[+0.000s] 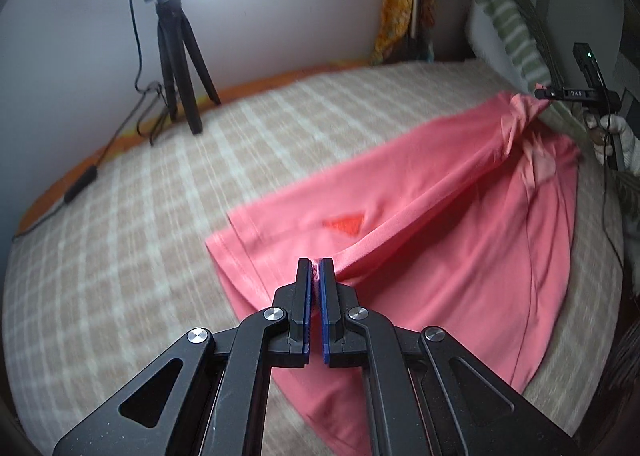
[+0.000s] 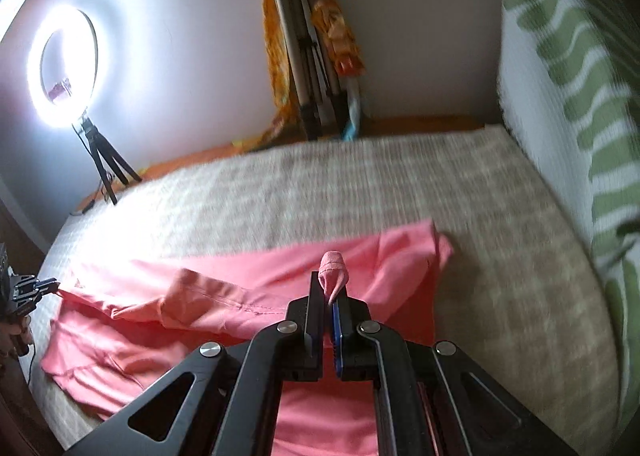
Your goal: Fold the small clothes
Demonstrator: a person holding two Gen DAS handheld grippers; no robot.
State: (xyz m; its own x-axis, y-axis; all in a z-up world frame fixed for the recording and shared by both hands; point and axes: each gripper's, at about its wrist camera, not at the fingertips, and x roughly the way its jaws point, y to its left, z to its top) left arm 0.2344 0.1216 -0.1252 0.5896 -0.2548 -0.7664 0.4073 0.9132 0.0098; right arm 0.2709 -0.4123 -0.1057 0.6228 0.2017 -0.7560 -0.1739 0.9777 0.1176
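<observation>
Checked bedspread (image 1: 140,216) under a ring light (image 2: 62,68): a pink garment (image 1: 440,240) mid-fold, pinched at two points.

Spread over the near right part of the bed, the pink garment has one edge lifted into a taut ridge between the two claws. The left gripper (image 1: 316,268) is closed narrow on a bunch of that edge at the near end; the right gripper (image 2: 328,296) is likewise clamped on a rolled tuft of fabric at the far right end. This looks like the carry-over stage of a fold. The next move likely calls for both claws travelling together across the cloth, keeping the edge tight and level, then lowering it onto the flat layer before letting go.
</observation>
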